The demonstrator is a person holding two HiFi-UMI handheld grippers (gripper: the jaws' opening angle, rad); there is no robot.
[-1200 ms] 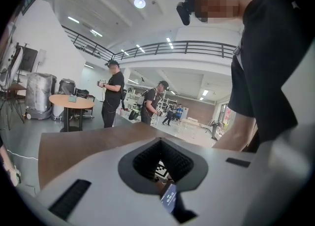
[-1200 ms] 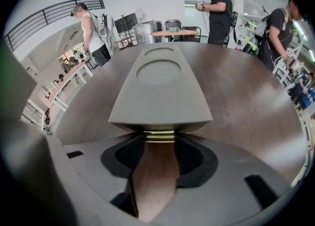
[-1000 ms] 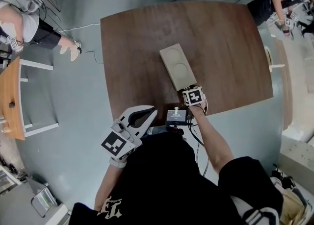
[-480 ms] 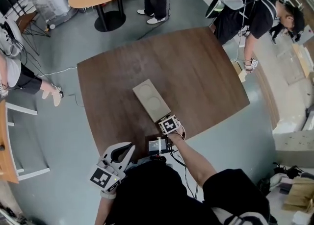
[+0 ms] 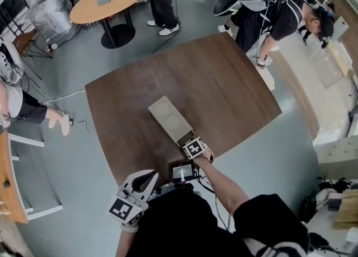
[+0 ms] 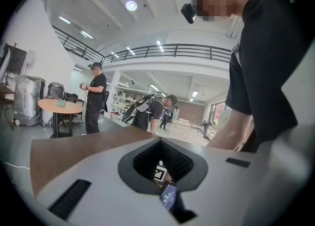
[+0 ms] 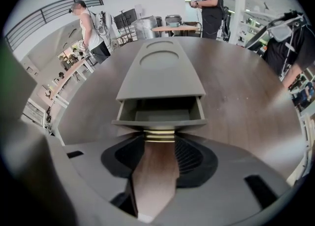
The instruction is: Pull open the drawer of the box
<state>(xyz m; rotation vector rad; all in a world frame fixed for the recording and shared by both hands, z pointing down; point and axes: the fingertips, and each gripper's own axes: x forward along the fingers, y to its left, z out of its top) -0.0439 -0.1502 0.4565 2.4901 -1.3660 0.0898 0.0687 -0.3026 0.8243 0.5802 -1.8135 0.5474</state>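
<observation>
While the right gripper's (image 7: 158,140) jaws are clamped on the ribbed handle (image 7: 159,135), the drawer (image 7: 160,116) stands partly out of the grey box (image 7: 160,72). The box lies on the brown desk (image 7: 241,97), near the person's edge. The left gripper (image 5: 150,176), jaws together and empty, hangs beside the desk.

Bare tabletop (image 5: 224,82) lies open round the box (image 5: 166,115) from 9 through 3 o'clock; its pulled-out drawer (image 5: 185,136) and the right gripper (image 5: 191,144) block 5 o'clock.
</observation>
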